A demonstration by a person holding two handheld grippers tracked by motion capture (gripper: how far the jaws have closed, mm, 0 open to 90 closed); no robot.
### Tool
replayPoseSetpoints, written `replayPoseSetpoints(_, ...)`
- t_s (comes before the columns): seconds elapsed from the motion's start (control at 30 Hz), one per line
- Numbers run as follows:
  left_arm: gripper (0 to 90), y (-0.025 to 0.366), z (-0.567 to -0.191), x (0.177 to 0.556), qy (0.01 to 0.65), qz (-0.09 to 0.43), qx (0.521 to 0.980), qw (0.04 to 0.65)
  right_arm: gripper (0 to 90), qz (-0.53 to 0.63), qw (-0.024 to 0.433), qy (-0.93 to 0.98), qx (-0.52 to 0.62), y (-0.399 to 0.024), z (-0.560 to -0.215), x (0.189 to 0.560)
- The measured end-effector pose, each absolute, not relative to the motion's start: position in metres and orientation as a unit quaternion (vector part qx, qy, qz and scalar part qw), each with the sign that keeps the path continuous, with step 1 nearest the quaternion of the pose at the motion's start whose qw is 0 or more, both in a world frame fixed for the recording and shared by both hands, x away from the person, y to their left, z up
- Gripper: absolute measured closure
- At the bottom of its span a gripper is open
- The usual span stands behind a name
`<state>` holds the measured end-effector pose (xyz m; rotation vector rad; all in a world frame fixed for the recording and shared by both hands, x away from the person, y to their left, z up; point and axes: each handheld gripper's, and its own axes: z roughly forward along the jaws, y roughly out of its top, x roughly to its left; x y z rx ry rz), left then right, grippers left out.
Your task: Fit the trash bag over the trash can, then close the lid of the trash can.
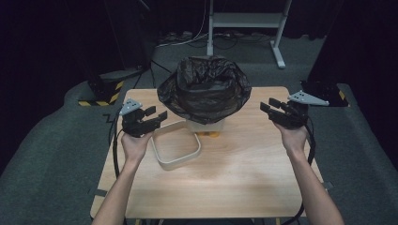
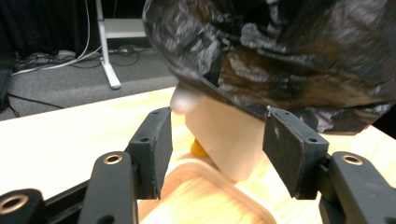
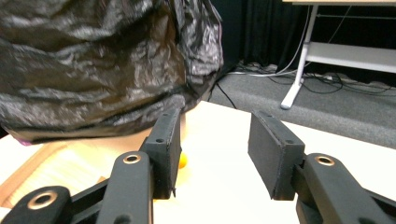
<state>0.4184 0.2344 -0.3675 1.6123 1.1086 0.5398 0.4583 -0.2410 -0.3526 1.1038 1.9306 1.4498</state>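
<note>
High view shows the left gripper (image 1: 157, 115) and right gripper (image 1: 267, 107) with jaws spread and empty, flanking the crinkled black plastic bag (image 1: 204, 89) draped over the cream plastic bin (image 1: 205, 126). They seem poised to catch its overhanging rim from both sides. Beside the bin on the pale wooden table (image 1: 234, 173) lies a cream rounded ring frame (image 1: 176, 145).

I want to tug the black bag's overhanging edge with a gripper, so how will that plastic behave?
The black bag looks thin and crinkled, so it will probably be floppy and bunch up rather than hold its shape. Its glossy film may slip between pads. It drapes over a pale bin, which might shift if the bag is pulled hard.
</note>
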Motion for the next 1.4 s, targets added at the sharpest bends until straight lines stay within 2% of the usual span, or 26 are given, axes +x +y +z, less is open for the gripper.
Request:
replayPoseSetpoints(0.43,41.5,0.244,-0.387,0.418,0.473,0.217,0.687,0.508,58.5,0.523,0.238,0.7,0.424,-0.245,-0.382,0.458)
replayPoseSetpoints(0.93,38.2,0.254,-0.411,0.42,0.505,0.231,0.679,0.48,57.7,0.518,0.235,0.689,0.45,-0.255,-0.413,0.459)
replayPoseSetpoints(1.4,38.5,0.268,-0.449,0.427,0.532,0.222,0.675,0.46,59.1,0.485,0.229,0.7,0.472,-0.264,-0.45,0.463)
